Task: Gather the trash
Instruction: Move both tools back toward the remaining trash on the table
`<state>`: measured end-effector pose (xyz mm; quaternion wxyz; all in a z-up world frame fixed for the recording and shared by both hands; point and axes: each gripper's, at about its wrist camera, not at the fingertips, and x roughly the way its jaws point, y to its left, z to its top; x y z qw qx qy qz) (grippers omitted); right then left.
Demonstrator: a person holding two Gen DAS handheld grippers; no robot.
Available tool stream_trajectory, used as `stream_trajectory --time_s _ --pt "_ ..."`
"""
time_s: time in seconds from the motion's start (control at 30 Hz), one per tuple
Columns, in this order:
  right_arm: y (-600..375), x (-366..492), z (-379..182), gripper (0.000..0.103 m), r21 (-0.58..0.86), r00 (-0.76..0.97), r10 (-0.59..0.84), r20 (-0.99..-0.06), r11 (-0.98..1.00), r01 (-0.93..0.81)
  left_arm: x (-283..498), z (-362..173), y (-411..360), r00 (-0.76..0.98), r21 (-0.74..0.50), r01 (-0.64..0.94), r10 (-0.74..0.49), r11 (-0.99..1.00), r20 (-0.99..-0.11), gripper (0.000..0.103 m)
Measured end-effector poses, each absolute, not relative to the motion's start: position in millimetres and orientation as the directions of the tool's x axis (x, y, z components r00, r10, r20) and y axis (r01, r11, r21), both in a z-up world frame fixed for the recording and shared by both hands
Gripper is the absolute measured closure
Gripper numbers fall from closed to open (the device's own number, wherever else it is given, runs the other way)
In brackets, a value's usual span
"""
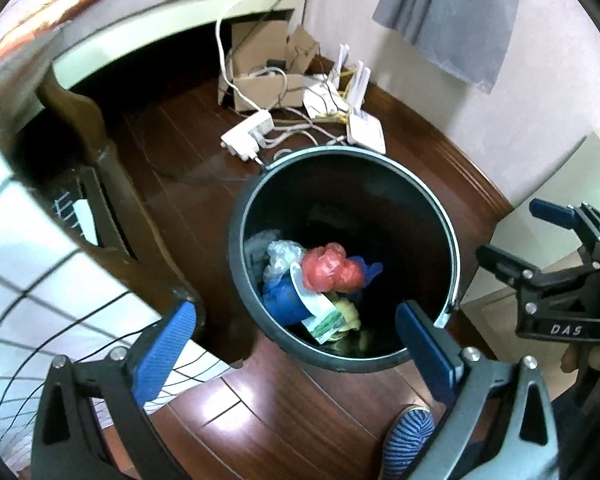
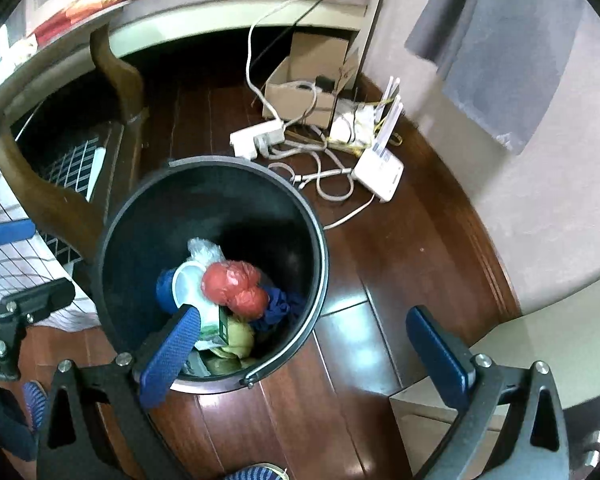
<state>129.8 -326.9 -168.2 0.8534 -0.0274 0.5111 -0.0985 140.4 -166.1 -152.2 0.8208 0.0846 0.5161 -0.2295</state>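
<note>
On the dark wooden floor (image 1: 260, 408) stood the black bin (image 1: 440, 208), holding a red bag (image 2: 236, 282), a white cup (image 2: 188, 282) and other trash, while the left gripper (image 1: 296, 316) and the right gripper (image 2: 304, 320) hung above it, both released wide and empty.
</note>
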Motion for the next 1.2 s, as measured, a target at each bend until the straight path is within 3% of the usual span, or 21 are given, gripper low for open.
stream_trajectory --time_s 0.67,0.97,1.2 --pt "-236 104 -87 0.0 -0.176 0.628 -0.146 -0.765 0.984 0.015 100 -77 -79 0.545 -0.075 0.31 -0.242 0.948 -0.802 0.002" --pt "-168 125 -42 0.0 -0.153 0.749 -0.038 -0.661 0.985 -0.085 88 -32 7 0.699 -0.044 0.126 -0.12 0.991 -0.705 0.002" --pt "-97 163 -27 0.0 -0.13 0.738 0.046 -0.673 0.975 -0.179 96 -20 85 0.743 -0.039 -0.018 -0.012 0.999 -0.67 0.003"
